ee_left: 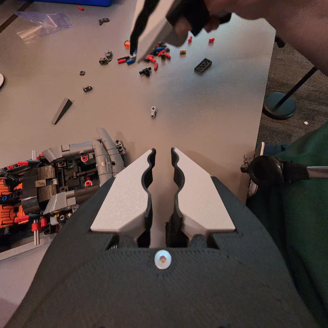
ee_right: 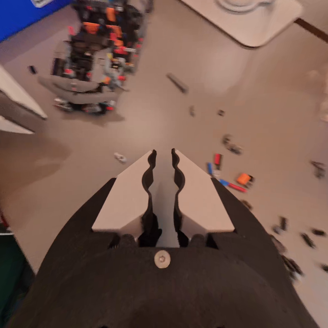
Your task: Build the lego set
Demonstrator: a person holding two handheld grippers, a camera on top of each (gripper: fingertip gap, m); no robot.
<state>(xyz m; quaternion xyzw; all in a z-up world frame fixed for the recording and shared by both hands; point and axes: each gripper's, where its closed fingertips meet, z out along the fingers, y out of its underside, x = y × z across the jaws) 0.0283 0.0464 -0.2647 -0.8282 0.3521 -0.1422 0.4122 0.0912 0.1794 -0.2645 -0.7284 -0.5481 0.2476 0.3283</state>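
The part-built lego car (ee_left: 58, 181), grey, black and orange, lies on the table at the left of the left wrist view; it shows blurred at the upper left of the right wrist view (ee_right: 99, 58). My left gripper (ee_left: 163, 150) is open and empty, just right of the car's grey front. My right gripper (ee_right: 163, 151) is open and empty above bare table; in the left wrist view it (ee_left: 135, 55) hangs over a heap of small red, blue and black pins (ee_left: 152, 56). A small light grey connector (ee_left: 153, 111) lies alone mid-table, left of my right gripper's tips (ee_right: 120, 157).
A black 2x3 brick (ee_left: 203, 66), a dark grey wedge piece (ee_left: 62, 110) and scattered black connectors (ee_left: 87, 88) lie about. The table edge (ee_left: 266, 106) runs down the right, with a lamp base (ee_left: 279, 105) on the carpet. A clear bag (ee_left: 44, 24) lies far left. A blue box (ee_right: 21, 17) stands behind the car.
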